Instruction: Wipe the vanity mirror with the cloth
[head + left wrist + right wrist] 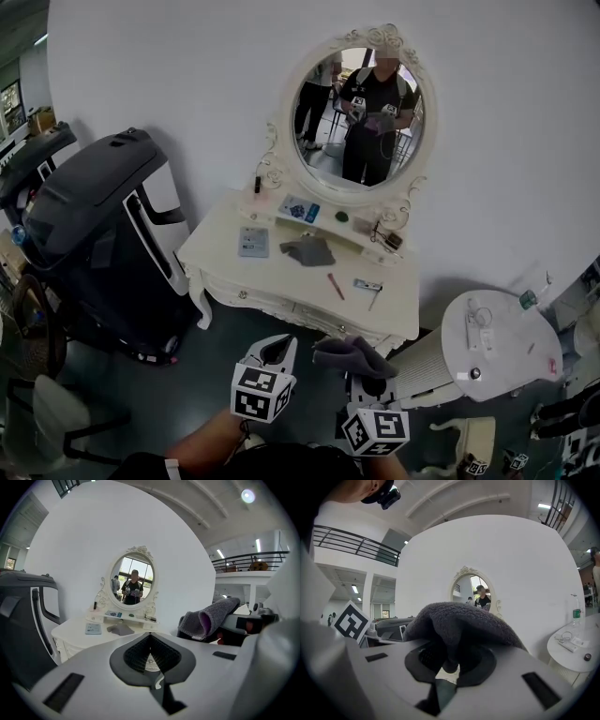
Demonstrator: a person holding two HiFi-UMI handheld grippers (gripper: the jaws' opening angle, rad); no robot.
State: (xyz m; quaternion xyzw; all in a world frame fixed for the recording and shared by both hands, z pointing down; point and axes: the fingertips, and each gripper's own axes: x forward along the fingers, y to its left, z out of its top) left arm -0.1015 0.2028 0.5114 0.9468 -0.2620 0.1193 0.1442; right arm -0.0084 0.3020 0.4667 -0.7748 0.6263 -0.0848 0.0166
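Observation:
The oval vanity mirror (361, 117) in its white carved frame stands at the back of a white dressing table (281, 281); it also shows as the mirror (133, 583) in the left gripper view and the mirror (476, 592) in the right gripper view. My right gripper (361, 367) is shut on a dark grey cloth (354, 354), held well short of the table. The cloth (459, 620) drapes over the right gripper (450, 665) jaws. My left gripper (272, 352) hangs beside it, shut and empty. From the left gripper (151, 660) the cloth (208, 618) shows at right.
A second grey cloth (309, 249), a card (253, 242), a red pen (335, 286) and small items lie on the tabletop. A large black and white machine (94, 216) stands left of the table. A round white side table (506, 342) stands at right.

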